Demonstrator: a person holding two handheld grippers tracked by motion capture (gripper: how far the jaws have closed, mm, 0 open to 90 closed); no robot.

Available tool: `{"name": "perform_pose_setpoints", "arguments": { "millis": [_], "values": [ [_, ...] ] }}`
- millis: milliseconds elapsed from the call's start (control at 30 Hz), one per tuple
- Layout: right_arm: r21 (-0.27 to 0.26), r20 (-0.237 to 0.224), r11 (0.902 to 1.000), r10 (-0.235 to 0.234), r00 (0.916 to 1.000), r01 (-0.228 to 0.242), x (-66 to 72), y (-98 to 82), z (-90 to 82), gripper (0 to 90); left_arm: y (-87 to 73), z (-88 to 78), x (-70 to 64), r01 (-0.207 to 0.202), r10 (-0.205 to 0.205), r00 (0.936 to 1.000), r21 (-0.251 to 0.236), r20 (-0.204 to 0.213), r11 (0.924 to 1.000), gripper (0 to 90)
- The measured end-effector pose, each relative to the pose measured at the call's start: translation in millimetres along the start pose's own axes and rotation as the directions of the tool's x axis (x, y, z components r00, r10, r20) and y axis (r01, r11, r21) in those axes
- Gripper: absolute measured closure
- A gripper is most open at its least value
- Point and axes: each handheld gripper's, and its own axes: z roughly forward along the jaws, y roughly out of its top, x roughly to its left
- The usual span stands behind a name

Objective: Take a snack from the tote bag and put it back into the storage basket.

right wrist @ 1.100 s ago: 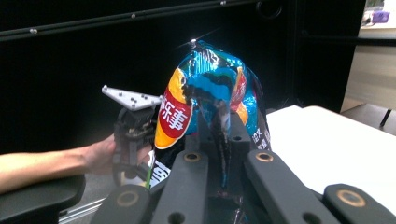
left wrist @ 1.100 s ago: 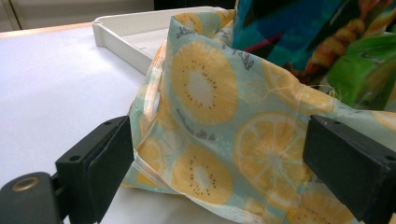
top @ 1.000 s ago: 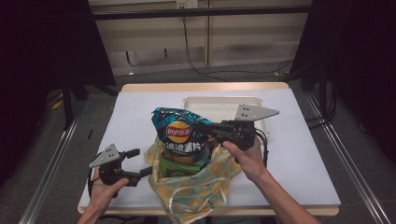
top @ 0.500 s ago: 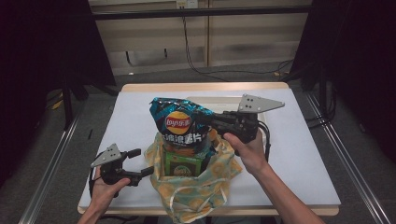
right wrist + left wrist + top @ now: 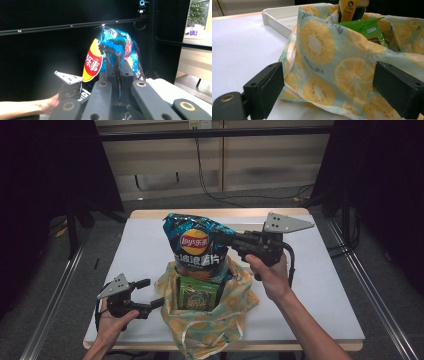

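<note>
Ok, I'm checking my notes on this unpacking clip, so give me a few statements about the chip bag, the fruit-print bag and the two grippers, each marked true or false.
1. The right gripper is shut on the chip bag. True.
2. The chip bag lies flat on the table. False: it is held upright over the fruit-print bag, its lower end at the bag's mouth.
3. The left gripper is clamped on the fruit-print bag. False: its fingers stand open, the cloth between them unpinched.
4. A green packet sits inside the fruit-print bag. True.
5. A white tray stands on the table behind the fruit-print bag. True.
</note>
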Motion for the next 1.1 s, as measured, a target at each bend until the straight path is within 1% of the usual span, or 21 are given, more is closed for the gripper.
{"name": "perform_pose_setpoints", "arguments": {
  "millis": [33, 100, 133, 200, 333, 367, 400, 533, 567, 600, 633, 667, 733, 767, 833, 867, 933, 1100],
  "values": [
    [-0.005, 0.0, 1.0, 0.0, 1.0, 0.0, -0.4, 1.9, 0.0, 89.1, 0.1, -0.3, -1.1, -0.003, 0.004, 0.9997, 0.005, -0.025, 1.0, 9.5],
    [-0.008, 0.005, 0.9999, -0.006, 1.0, 0.006, -1.3, 7.7, -0.7, 89.2, -0.1, -0.6, -1.2, 0.001, -0.001, 0.9997, 0.001, -0.025, 1.0, 9.4],
    [-0.017, 0.007, 0.9998, -0.009, 0.9999, 0.009, -2.2, 11.0, -0.7, 89.2, -0.3, -0.7, 0.1, 0.0, 0.0, 1.0, -0.004, 0.0, 1.0, 9.3],
    [-0.019, 0.007, 0.9997, -0.013, 0.9999, 0.014, -3.1, 15.6, -1.3, 89.2, -0.5, -2.5, 0.3, -0.007, 0.007, 1.0, 0.002, -0.005, 1.0, 9.1],
    [-0.027, 0.014, 0.9992, -0.027, 0.9995, 0.028, -5.0, 26.1, -2.9, 89.2, -0.7, -6.1, 0.1, -0.004, 0.004, 0.9998, -0.013, -0.019, 0.9999, 8.4],
    [-0.026, 0.019, 0.9992, -0.03, 0.9994, 0.03, -6.0, 28.4, -3.6, 89.2, 0.0, -7.0, 0.0, -0.005, 0.005, 0.9997, -0.017, -0.025, 0.9998, 7.7],
    [-0.027, 0.021, 0.9991, -0.032, 0.9992, 0.033, -7.6, 30.3, -4.4, 89.3, 0.1, -7.5, -0.6, 0.004, -0.004, 0.9998, -0.025, -0.02, 0.9997, 6.8],
    [-0.026, 0.049, 0.999, -0.035, 0.9982, 0.037, -15.8, 35.9, -7.9, 89.3, 1.1, -8.7, -3.1, 0.005, -0.006, 0.9997, -0.035, -0.023, 0.9994, 5.0],
    [-0.029, 0.057, 0.9989, -0.035, 0.9978, 0.037, -18.5, 36.9, -8.9, 89.3, 1.4, -9.0, -4.6, -0.01, 0.009, 0.9987, -0.027, -0.051, 0.9996, 4.9],
    [-0.031, 0.066, 0.9989, -0.033, 0.9973, 0.035, -22.1, 37.8, -10.2, 89.3, 1.0, -9.0, -3.7, -0.011, 0.01, 0.9998, -0.034, -0.017, 0.9994, 4.4],
    [-0.034, 0.073, 0.9989, -0.028, 0.9969, 0.031, -24.3, 38.0, -10.8, 89.4, 1.0, -9.0, -3.8, -0.006, 0.006, 0.9999, -0.034, -0.013, 0.9994, 4.2],
    [-0.039, 0.078, 0.9989, -0.024, 0.9967, 0.027, -28.0, 38.1, -11.6, 89.4, 1.1, -9.2, -4.9, -0.005, 0.004, 0.9992, -0.029, -0.039, 0.9996, 4.2],
    [-0.036, 0.086, 0.9991, -0.019, 0.9961, 0.023, -33.1, 37.6, -11.9, 89.4, 1.1, -9.4, -4.6, 0.0, -0.001, 0.9992, -0.028, -0.039, 0.9996, 4.2],
    [-0.037, 0.09, 0.9991, -0.017, 0.9958, 0.02, -35.8, 37.0, -11.6, 89.4, 1.0, -9.7, -3.0, 0.0, 0.0, 0.9999, -0.029, -0.011, 0.9996, 4.2],
    [-0.035, 0.098, 0.9993, -0.011, 0.9951, 0.014, -40.7, 36.3, -10.9, 89.4, 1.1, -9.9, -3.1, 0.0, 0.0, 0.9999, -0.026, -0.014, 0.9997, 4.2],
    [-0.038, 0.1, 0.9992, -0.007, 0.995, 0.01, -42.8, 36.2, -10.5, 89.4, 1.2, -10.0, -2.9, 0.0, 0.0, 1.0, -0.023, -0.009, 0.9997, 4.3],
    [-0.038, 0.102, 0.9992, -0.007, 0.9947, 0.011, -46.8, 37.0, -9.5, 89.4, 1.2, -9.5, -2.8, 0.0, 0.0, 1.0, -0.022, -0.002, 0.9997, 5.0],
    [-0.029, 0.117, 0.9996, -0.003, 0.9931, 0.006, -58.8, 38.3, -6.8, 89.4, 1.0, -10.0, -2.8, 0.002, -0.002, 1.0, -0.022, -0.004, 0.9998, 5.5]
  ]
}}
